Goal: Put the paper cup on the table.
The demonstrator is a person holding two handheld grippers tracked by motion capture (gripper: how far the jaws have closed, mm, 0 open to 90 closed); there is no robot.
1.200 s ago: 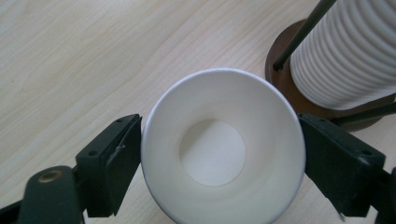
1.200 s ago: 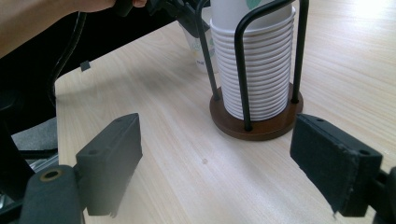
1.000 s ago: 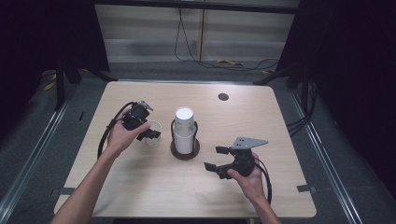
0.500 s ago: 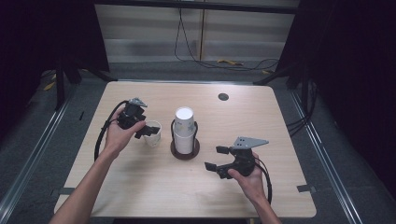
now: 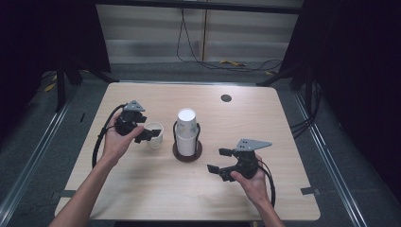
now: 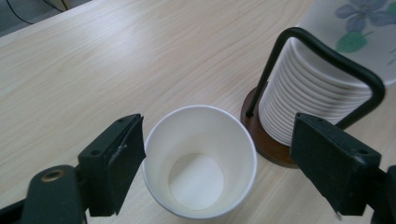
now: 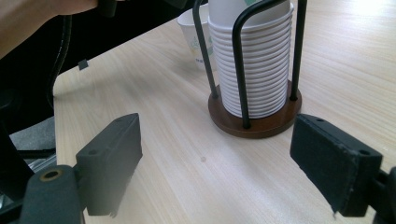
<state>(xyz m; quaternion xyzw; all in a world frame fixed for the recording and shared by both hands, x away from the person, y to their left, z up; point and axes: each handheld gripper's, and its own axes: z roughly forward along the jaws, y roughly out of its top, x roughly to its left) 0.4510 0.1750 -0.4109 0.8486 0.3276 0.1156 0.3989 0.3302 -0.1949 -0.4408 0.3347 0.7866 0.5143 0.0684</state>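
Note:
A single white paper cup (image 5: 154, 135) (image 6: 201, 158) stands upright on the table, mouth up, just left of the cup holder. My left gripper (image 5: 144, 128) (image 6: 219, 163) is open with its jaws on either side of the cup, not pressing it. A stack of white paper cups (image 5: 186, 130) (image 7: 254, 60) sits upside down in a black wire holder on a round brown base (image 5: 187, 153) (image 7: 254, 119). My right gripper (image 5: 220, 161) (image 7: 217, 163) is open and empty, right of the holder and nearer the front, pointing toward it.
The wooden table (image 5: 265, 127) has a small dark round grommet (image 5: 226, 98) near its far edge. Cables trail from both grippers. A dark floor with rails and cables lies around the table.
My left gripper has drawn left, away from the holder, and the single cup now stands on the table between its open jaws. The right gripper has stayed put.

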